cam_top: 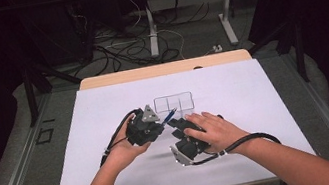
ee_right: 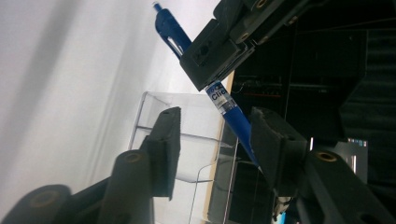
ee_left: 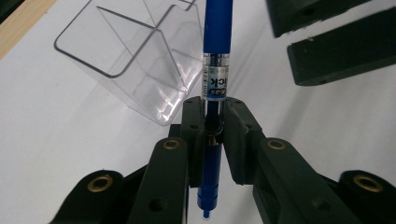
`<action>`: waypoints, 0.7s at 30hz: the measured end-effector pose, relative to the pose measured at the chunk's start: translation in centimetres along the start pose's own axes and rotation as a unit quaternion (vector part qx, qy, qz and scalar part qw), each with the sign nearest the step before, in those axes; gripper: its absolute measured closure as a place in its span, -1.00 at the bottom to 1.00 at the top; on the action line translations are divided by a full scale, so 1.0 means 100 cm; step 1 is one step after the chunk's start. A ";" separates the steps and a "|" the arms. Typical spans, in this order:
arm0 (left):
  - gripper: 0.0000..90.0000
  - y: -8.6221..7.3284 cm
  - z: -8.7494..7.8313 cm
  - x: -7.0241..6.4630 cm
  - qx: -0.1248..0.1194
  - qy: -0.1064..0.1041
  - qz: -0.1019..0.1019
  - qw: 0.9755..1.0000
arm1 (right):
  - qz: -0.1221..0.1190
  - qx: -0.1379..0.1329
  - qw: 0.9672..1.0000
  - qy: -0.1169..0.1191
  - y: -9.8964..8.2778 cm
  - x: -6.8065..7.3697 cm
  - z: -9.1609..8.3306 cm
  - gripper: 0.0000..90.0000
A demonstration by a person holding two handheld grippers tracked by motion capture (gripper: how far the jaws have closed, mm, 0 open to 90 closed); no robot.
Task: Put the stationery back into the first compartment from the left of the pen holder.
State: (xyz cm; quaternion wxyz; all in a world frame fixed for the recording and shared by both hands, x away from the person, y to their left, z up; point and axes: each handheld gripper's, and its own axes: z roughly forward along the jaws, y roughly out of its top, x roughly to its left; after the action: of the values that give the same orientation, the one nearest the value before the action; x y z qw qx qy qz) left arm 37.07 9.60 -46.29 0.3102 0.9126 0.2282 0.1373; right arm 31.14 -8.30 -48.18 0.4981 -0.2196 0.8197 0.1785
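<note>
Handover of a blue pen (ee_left: 217, 28) above a white desk (cam_top: 116, 176). The left gripper (ee_left: 211, 122) is clamped on the pen at its clear mid-section, with the clip end trailing back between the gripper's arms and the blue grip pointing away. The right gripper (ee_right: 215, 133) has its jaws apart; the pen's tip lies between them, close to the right-hand pad, without being pressed by both. Just beyond the pen stands a clear plastic organiser (cam_top: 173, 102) with several compartments, resting on the desk. Both hands meet near the desk's centre in the high view.
</note>
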 end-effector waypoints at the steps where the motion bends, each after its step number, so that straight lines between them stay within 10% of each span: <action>1: 0.77 0.000 0.000 0.002 -0.005 0.002 -0.007 1.000 | 0.008 0.001 1.000 -0.002 -0.001 -0.001 0.000 0.15; 7: 0.77 0.003 -0.005 0.012 -0.047 0.001 -0.054 0.997 | 0.088 0.005 0.996 -0.007 -0.009 -0.006 -0.002 -0.01; 21: 0.77 0.007 -0.016 0.034 -0.134 0.005 -0.097 0.986 | 0.239 0.001 0.971 0.009 -0.026 -0.005 0.001 -0.65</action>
State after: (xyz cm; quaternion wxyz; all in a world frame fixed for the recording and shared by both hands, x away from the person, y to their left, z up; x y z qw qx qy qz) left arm 39.58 11.55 -44.26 0.4408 0.8355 0.2964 0.1405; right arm 32.81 -10.34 -47.92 0.4336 -0.0183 0.8532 0.2892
